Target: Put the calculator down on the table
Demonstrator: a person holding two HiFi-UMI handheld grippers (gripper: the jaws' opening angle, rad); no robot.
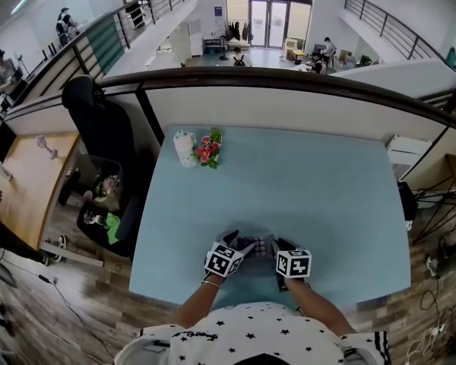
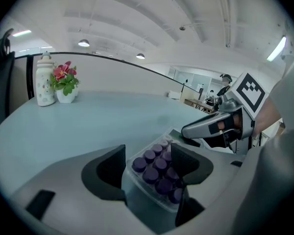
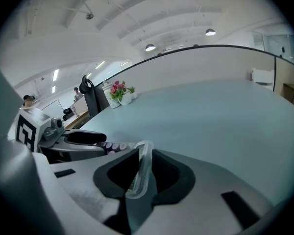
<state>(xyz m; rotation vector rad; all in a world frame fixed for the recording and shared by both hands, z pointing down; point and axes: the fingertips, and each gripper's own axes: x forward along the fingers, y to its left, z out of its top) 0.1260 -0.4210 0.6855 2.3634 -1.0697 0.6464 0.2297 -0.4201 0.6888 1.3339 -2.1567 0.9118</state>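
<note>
A calculator [image 1: 254, 245] with purple keys in a clear case lies low over the pale blue table [image 1: 289, 181], near its front edge and between both grippers. In the left gripper view its keys [image 2: 154, 168] sit between the wide-spread jaws of my left gripper [image 2: 149, 166], whose pads stand close on either side. My left gripper [image 1: 235, 243] is at the calculator's left end. At the right end, my right gripper [image 1: 280, 246] pinches the case's thin rim [image 3: 142, 163] between its pads [image 3: 161, 173].
A white bottle [image 1: 185, 147] and a small pot of pink flowers [image 1: 209, 149] stand at the table's far left. A black chair [image 1: 99, 128] and a wooden desk [image 1: 30, 181] are left of the table. A curved railing [image 1: 289, 78] runs behind it.
</note>
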